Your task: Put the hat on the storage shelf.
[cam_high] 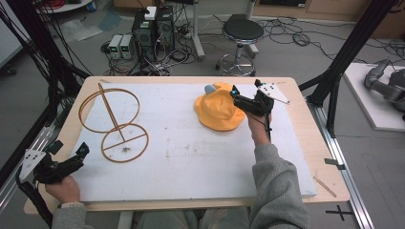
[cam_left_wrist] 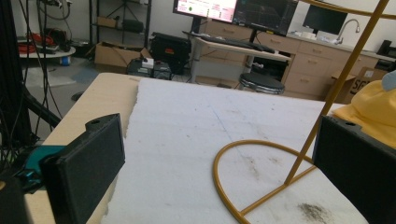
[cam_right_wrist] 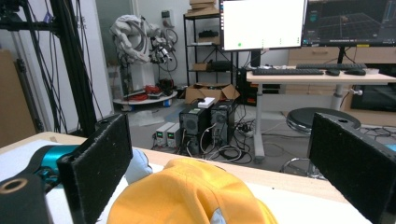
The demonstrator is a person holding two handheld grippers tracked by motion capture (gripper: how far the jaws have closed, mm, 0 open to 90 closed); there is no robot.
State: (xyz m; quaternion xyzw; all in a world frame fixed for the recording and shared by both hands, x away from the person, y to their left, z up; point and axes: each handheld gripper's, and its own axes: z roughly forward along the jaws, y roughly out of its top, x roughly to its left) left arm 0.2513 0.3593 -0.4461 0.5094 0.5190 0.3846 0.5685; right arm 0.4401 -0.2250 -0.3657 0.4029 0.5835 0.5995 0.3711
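Yellow soft-fabric bucket hat (cam_high: 218,112) with a pale grey-blue patch near its crown sits slumped at the far right of the white foam-like board (cam_high: 191,162), well apart from the thin gold wire stand (cam_high: 113,121), which is made of a flat ring base, an upright ring and a slanted rod. Right gripper (cam_high: 235,93) hovers at the hat's right edge, its jaws spread wide and straddling the crown in the right gripper view (cam_right_wrist: 187,196), nothing pinched. Left gripper (cam_high: 82,150) rests at the near-left board edge, jaws also spread, empty, aimed at the stand base (cam_left_wrist: 261,182). Judgement: the work in hand looks like grabbing the hat, likely to hang it on the stand. Risks: the fabric is limp and creased, so a shallow pinch may catch only one layer of brim and the hat then droops or slips out on the lift. Closing too low could drag the cloth across the rough, stained board and bunch it. The stand is light, thin wire with a narrow footprint, and a snagged brim or a sideways nudge could tip or slide it; the left gripper is close enough to steady the base. The black jaw pads (cam_right_wrist: 100,161) look flat and slightly grainy, decent grip on cloth, poor on round wire.
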